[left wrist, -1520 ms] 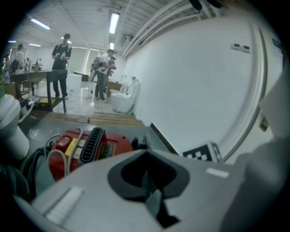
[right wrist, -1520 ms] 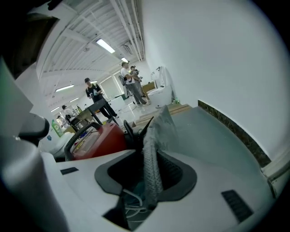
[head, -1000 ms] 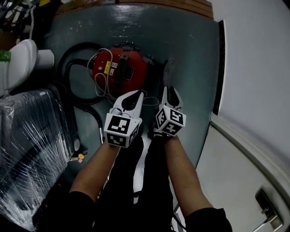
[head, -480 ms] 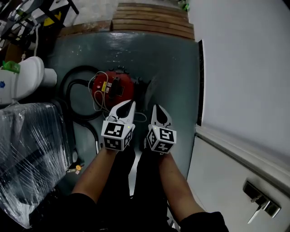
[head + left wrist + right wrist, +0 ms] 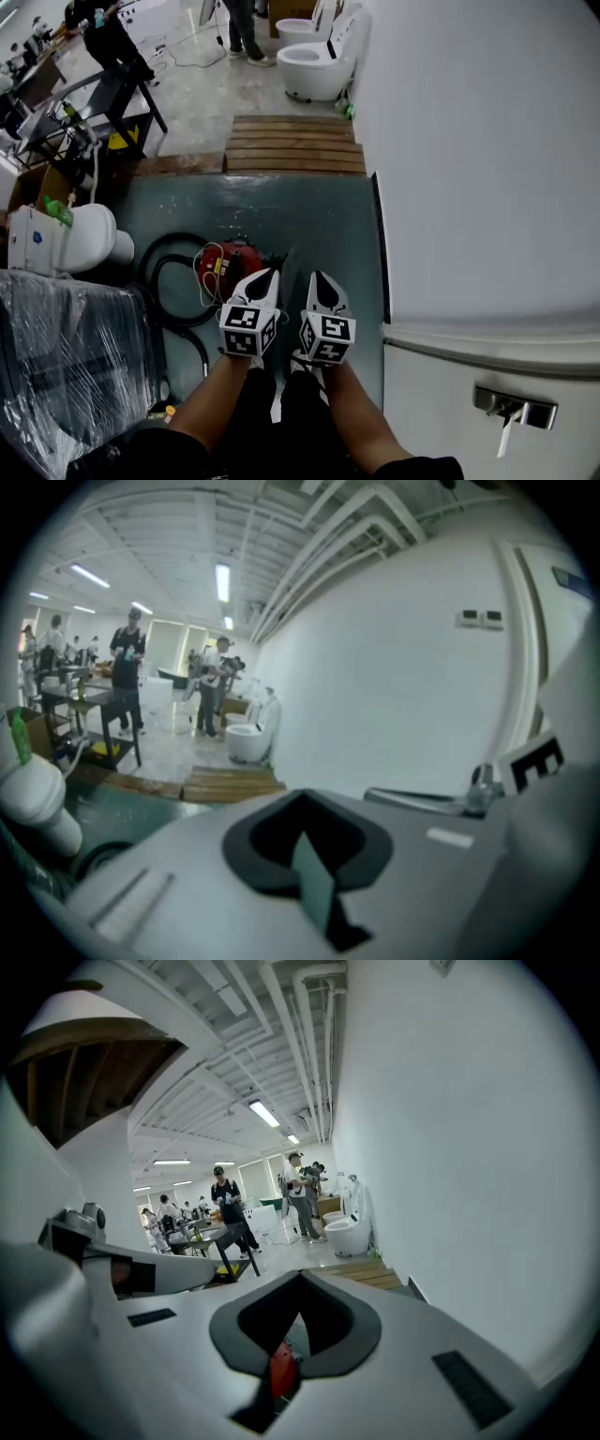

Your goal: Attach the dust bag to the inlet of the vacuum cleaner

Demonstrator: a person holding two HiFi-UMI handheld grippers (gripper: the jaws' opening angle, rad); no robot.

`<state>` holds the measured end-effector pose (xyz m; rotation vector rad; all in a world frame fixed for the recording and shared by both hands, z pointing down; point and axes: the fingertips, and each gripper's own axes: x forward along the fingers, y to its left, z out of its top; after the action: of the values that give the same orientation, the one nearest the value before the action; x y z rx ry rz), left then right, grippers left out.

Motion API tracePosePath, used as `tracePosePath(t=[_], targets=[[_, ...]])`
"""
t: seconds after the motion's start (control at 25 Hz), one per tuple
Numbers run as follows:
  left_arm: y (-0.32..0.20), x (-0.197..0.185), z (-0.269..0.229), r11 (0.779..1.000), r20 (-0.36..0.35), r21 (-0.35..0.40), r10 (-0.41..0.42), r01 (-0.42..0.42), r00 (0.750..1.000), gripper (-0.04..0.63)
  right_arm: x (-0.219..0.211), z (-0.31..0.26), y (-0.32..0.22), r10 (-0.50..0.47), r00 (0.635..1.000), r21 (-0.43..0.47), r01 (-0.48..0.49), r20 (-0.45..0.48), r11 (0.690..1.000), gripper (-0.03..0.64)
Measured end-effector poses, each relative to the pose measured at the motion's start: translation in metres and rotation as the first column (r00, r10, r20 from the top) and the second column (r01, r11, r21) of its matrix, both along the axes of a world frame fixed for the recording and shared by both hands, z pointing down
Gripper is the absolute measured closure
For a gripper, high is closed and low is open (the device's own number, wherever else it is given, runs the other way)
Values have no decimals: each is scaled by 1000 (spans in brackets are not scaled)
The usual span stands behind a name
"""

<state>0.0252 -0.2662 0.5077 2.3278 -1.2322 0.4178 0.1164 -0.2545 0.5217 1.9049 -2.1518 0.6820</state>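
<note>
The red vacuum cleaner [image 5: 228, 266] stands on the dark green floor with its black hose [image 5: 161, 281] coiled at its left. My two grippers are held side by side, high above the floor and in front of the vacuum. The left gripper [image 5: 266, 276] is shut with nothing in it, and so is the right gripper [image 5: 318, 277]. In the left gripper view the left gripper [image 5: 305, 797] points toward the white wall. In the right gripper view a bit of the red vacuum [image 5: 281, 1369] shows through the slit of the right gripper [image 5: 300, 1277]. I cannot make out a dust bag.
A white toilet [image 5: 67, 246] and a plastic-wrapped bulk [image 5: 56, 361] stand at the left. A wooden step [image 5: 295, 145] lies beyond the green floor. A white wall [image 5: 487, 169] and a white panel with a metal handle [image 5: 506, 409] fill the right. People stand far back.
Both grippers have risen well above the vacuum, still side by side. The vacuum now looks smaller and further below, and more of the room beyond is in view.
</note>
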Motion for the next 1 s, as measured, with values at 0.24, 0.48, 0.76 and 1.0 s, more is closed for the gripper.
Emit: tracePosePath(t=[0.24, 0.48, 0.76, 1.0], targets=[[17, 27, -110, 993, -11, 121, 17, -16, 1000, 600, 14, -104, 15, -3, 1000, 65, 1, 30, 998, 620], [0, 16, -217, 956, -29, 285, -55, 60, 998, 599, 12, -228, 0, -63, 998, 259, 69, -32, 963, 620], [4, -2, -296, 914, -57, 397, -73, 89, 996, 600, -5, -317, 1, -74, 994, 390, 101, -83, 915, 620], [12, -24, -308, 909, -67, 401, -96, 115, 993, 598, -35, -333, 7, -137, 985, 401, 169, -108, 900, 620]])
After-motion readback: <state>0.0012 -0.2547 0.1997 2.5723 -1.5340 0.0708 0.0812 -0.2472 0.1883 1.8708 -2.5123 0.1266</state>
